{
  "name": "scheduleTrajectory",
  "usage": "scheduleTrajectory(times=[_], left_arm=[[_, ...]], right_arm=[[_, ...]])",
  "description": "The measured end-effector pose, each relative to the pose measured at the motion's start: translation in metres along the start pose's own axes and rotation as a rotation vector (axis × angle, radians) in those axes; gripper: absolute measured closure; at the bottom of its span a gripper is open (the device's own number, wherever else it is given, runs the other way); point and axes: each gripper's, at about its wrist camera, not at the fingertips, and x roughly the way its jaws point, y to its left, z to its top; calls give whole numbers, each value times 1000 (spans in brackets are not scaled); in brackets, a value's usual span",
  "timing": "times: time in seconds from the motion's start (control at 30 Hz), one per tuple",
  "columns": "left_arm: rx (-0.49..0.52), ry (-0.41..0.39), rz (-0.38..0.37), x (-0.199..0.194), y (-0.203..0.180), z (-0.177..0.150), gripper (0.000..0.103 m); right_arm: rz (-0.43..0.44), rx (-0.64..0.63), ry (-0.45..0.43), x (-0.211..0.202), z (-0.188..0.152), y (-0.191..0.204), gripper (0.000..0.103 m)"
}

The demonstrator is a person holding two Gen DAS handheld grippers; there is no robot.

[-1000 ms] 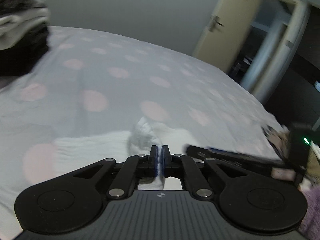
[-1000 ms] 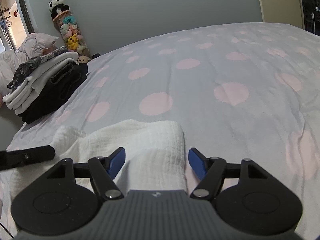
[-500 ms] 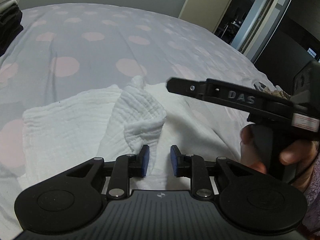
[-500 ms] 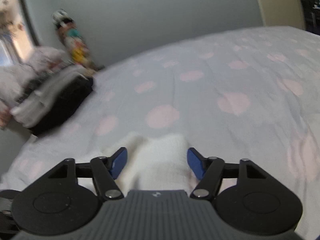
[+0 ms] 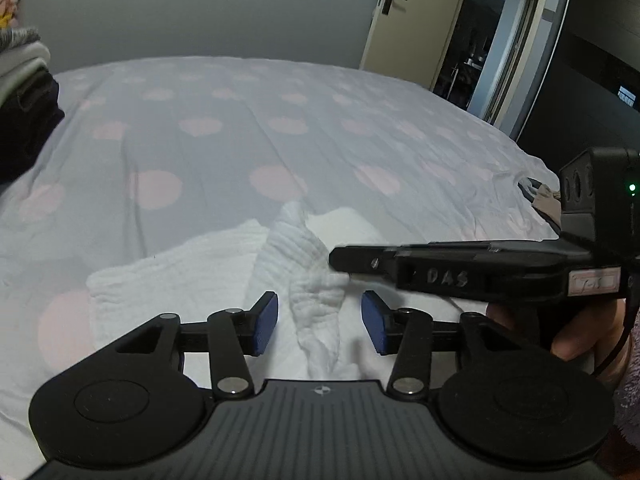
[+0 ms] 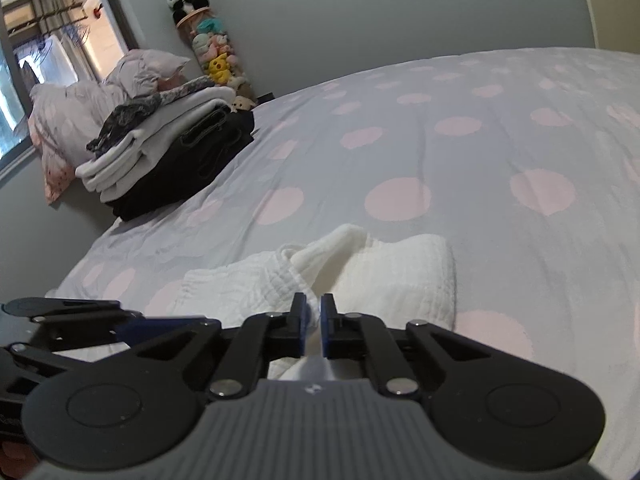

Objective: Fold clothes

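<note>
At the far left a window [image 6: 24, 60] lights grey walls, with pillows [image 6: 80, 108] and a stack of folded clothes [image 6: 168, 148] beside a column of plush toys [image 6: 212, 52]. The bed [image 6: 460, 168], in a pale cover with pink dots, fills the middle. The white garment [image 6: 400, 276] lies crumpled at its near edge. The left gripper [image 5: 319, 322] has just been opening, its jaws apart around a raised fold; the right gripper [image 6: 314, 326] has just closed, pinching the cloth. An open door [image 5: 416, 20] stands at right.
</note>
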Motion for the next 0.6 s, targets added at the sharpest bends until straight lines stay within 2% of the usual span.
scheduleTrajectory(times=[0.13,0.23,0.33,0.47,0.6], left_arm=[[55,34,36,11,-8,-4,50],[77,10,95,12,-12,-7,75],[81,-38,143,9,-10,-7,88],[17,-114,211,-3,4,-1,92],[-77,-169,314,-14,32,3,94]], right_arm=[[40,41,-30,-5,1,-4,95],[63,61,-44,-8,2,-6,90],[50,93,-53,-10,3,-10,90],[0,129,-54,-9,5,-17,87],[-20,152,-38,-6,6,-23,86]])
